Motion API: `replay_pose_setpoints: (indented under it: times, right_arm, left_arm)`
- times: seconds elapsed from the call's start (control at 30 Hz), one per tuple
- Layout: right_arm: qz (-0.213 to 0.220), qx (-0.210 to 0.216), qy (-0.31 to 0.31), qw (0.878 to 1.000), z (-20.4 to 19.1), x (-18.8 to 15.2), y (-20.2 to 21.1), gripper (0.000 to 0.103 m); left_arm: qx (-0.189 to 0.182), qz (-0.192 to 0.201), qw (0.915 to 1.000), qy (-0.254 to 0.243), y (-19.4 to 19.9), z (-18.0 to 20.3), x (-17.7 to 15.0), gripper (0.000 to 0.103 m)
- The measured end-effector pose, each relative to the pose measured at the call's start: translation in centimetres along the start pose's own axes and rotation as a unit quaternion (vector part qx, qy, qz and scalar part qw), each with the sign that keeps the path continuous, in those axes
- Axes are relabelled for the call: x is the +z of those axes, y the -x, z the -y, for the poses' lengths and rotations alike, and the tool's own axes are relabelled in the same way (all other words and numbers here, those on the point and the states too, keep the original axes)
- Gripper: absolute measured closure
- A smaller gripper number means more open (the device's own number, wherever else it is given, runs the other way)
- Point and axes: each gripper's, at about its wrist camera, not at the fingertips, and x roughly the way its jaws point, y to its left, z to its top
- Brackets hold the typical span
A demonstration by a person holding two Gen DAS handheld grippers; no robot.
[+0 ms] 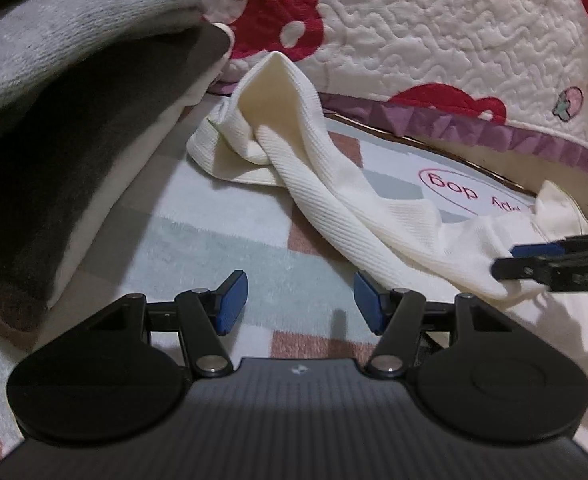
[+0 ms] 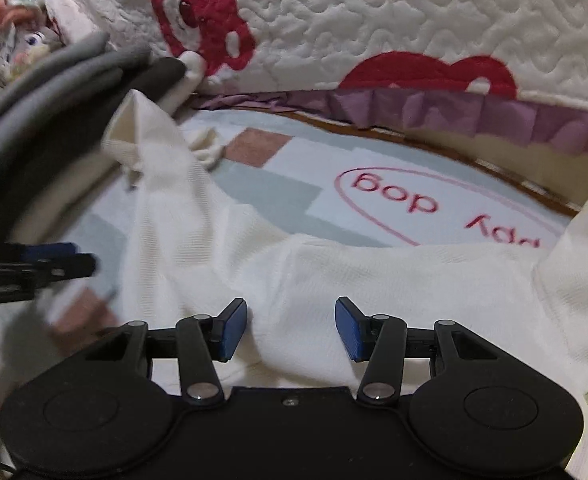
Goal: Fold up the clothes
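Note:
A cream ribbed garment [image 1: 326, 184] lies rumpled on the patchwork mat [image 1: 214, 240], one long part peaking near the quilt and running down to the right. Its body [image 2: 394, 292] spreads flat in the right wrist view. My left gripper [image 1: 300, 302] is open just above bare mat, and its right pad sits next to the garment's edge. My right gripper [image 2: 291, 330] is open low over the garment's body, with cloth lying between its blue pads. It also shows sideways, as the right gripper [image 1: 534, 264], at the garment's right end. The left gripper [image 2: 54, 260] appears blurred at the left edge.
A stack of grey folded clothes [image 1: 54, 100] looms close on the left. A white quilt with red bears [image 1: 434, 32] and a purple frill [image 1: 494, 128] borders the far side. A plush toy [image 2: 18, 36] lies at the far left. The mat carries pink lettering [image 2: 414, 200].

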Motion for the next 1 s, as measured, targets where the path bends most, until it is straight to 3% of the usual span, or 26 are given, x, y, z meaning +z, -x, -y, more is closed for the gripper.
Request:
replay_pose_setpoints:
  times: [0.07,0.13,0.17,0.2,0.33,0.47,0.57,0.63,0.87,1.0]
  right_arm:
    - [0.005,0.000,-0.020,1.000,0.5,-0.5,-0.9,0.049]
    - [0.021,-0.004,-0.017,1.000,0.5,-1.1,-1.5,0.066]
    - [0.030,-0.008,-0.009,0.999,0.4,-1.3,-1.6,0.093]
    - [0.033,-0.008,-0.006,0.999,0.4,-1.2,-1.8,0.099]
    - [0.084,0.003,-0.041,0.996,1.2,0.5,-0.7,0.100]
    - [0.164,0.010,-0.098,0.981,2.6,3.0,2.5,0.099]
    - [0.194,-0.002,-0.094,0.977,3.7,4.6,3.3,0.099]
    - [0.197,-0.007,-0.106,0.975,4.8,5.7,3.1,0.099]
    - [0.165,-0.057,-0.135,0.975,7.9,3.5,2.0,0.100]
    - [0.145,-0.086,-0.150,0.974,9.6,2.2,1.3,0.100]
  left_arm:
    - [-0.008,-0.007,0.9999,-0.001,-0.2,-0.2,-0.2,0.045]
    - [-0.013,-0.015,0.9998,0.000,-0.5,-0.5,-0.4,0.045]
    - [-0.015,-0.020,0.9997,0.000,-0.6,-0.6,-0.5,0.045]
    - [-0.016,-0.023,0.9996,0.001,-0.7,-0.8,-0.6,0.045]
    - [-0.015,-0.018,0.9997,0.005,-0.8,-1.4,-0.6,0.045]
    - [-0.016,-0.016,0.9996,0.014,-1.0,-1.9,-0.5,0.045]
    - [-0.023,-0.015,0.9994,0.023,-0.9,-2.2,-0.4,0.045]
    - [-0.026,-0.011,0.9993,0.024,-0.7,-2.2,-0.2,0.045]
    - [0.011,0.021,0.9997,-0.007,-0.8,-2.5,1.9,0.039]
    - [0.059,0.044,0.9963,-0.045,-1.8,-2.0,4.6,0.036]
